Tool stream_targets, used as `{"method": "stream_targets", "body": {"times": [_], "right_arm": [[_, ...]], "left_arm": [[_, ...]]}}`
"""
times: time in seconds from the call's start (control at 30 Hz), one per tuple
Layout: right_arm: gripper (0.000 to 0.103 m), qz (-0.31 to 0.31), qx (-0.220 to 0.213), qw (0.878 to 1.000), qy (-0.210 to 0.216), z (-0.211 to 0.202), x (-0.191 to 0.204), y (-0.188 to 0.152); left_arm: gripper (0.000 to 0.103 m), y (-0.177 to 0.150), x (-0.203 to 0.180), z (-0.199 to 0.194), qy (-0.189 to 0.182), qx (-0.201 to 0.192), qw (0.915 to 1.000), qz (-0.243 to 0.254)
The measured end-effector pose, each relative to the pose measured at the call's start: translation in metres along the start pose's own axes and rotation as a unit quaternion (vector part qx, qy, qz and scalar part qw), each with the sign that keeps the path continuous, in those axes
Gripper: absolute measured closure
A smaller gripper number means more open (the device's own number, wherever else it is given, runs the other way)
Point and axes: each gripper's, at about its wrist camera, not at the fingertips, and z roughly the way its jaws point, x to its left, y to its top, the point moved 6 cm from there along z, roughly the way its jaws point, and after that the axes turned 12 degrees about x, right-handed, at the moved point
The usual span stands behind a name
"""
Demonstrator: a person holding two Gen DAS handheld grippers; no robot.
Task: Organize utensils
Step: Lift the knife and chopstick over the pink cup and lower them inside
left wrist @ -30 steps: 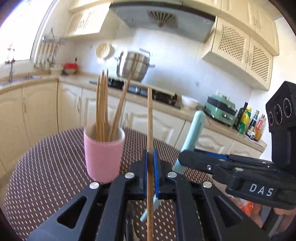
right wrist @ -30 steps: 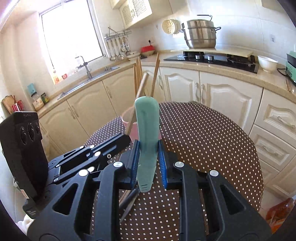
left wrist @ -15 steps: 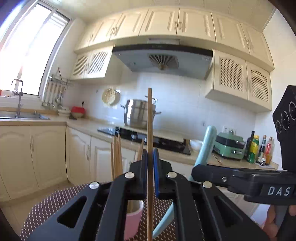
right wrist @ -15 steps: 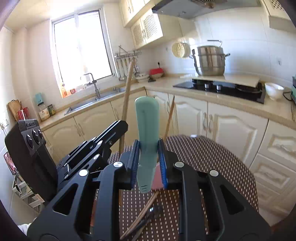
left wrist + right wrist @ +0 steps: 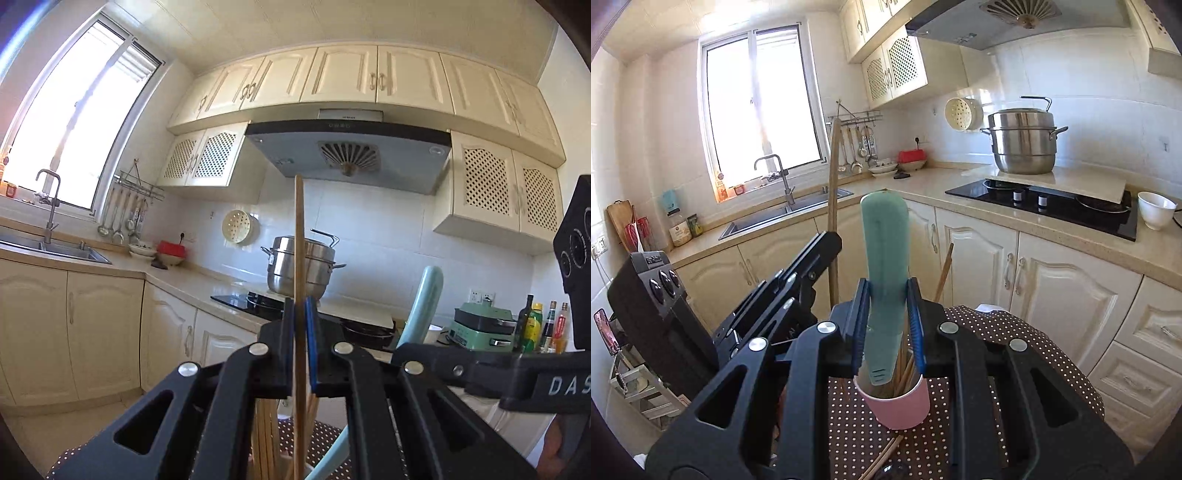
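Note:
My left gripper (image 5: 300, 347) is shut on a wooden chopstick (image 5: 299, 258) held upright; its lower end reaches down among the chopsticks in the pink cup below. My right gripper (image 5: 886, 332) is shut on a teal handled utensil (image 5: 886, 258), held upright with its lower end inside the rim of the pink cup (image 5: 899, 404). The cup stands on the brown dotted tablecloth (image 5: 1034, 339) and holds several wooden chopsticks (image 5: 943, 271). The left gripper and its chopstick also show in the right wrist view (image 5: 833, 206). The teal utensil also shows in the left wrist view (image 5: 424, 295).
More wooden chopsticks (image 5: 884, 456) lie on the tablecloth in front of the cup. Behind are a counter with a sink (image 5: 783, 214), a black hob (image 5: 1045, 199), a steel pot (image 5: 1023, 142) and a white bowl (image 5: 1155, 209).
Both grippers have tilted upward and risen over the cup. The chopstick and the teal utensil now stand upright with their lower ends at the cup.

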Motion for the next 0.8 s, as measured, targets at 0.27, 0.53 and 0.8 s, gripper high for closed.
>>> {"method": "stream_targets", "body": {"times": [0.27,0.53,0.8], "right_arm": [[0.083,0.006,0.027,1.000,0.000,0.030,-0.011,-0.010],[0.083,0.013,0.042,0.999,0.001,0.045,-0.019,-0.017],[0.082,0.019,0.051,0.998,0.001,0.049,-0.020,-0.022]], "left_arm": [[0.097,-0.009,0.010,0.024,0.013,-0.014,0.9998,-0.003],[0.097,-0.032,0.013,0.041,0.020,0.008,0.9998,-0.001],[0.096,-0.049,0.013,0.043,0.020,0.042,0.9989,0.004]]}}
